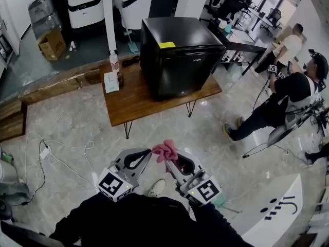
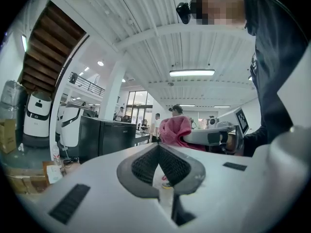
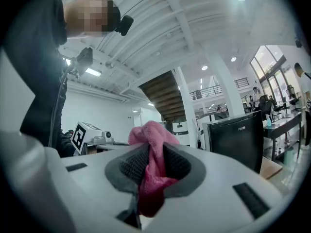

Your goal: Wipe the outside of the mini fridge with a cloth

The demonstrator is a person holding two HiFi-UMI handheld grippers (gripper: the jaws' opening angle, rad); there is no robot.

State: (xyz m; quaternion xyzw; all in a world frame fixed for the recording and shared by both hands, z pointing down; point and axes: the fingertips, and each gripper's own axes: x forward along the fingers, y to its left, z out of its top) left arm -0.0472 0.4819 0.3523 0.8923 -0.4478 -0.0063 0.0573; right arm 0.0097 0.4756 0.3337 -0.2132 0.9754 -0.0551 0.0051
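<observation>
The black mini fridge (image 1: 177,55) stands on a low wooden table (image 1: 133,99) some way ahead, with a yellow note on its top. It also shows small in the left gripper view, fridge (image 2: 104,137), and at the right of the right gripper view, fridge (image 3: 238,135). My right gripper (image 1: 167,159) is shut on a pink cloth (image 1: 165,150), which bunches up between its jaws as cloth (image 3: 151,171) in that gripper's view (image 3: 154,147). My left gripper (image 1: 148,153) is shut with nothing in it (image 2: 158,145), close beside the cloth (image 2: 175,129). Both are held low, well short of the fridge.
A bottle (image 1: 114,62) and a white packet (image 1: 111,81) sit at the table's left end. A person (image 1: 285,94) sits to the right of the table. Cables (image 1: 51,151) run over the marble floor at left. A cardboard box (image 1: 52,44) and white machines (image 1: 85,4) stand behind.
</observation>
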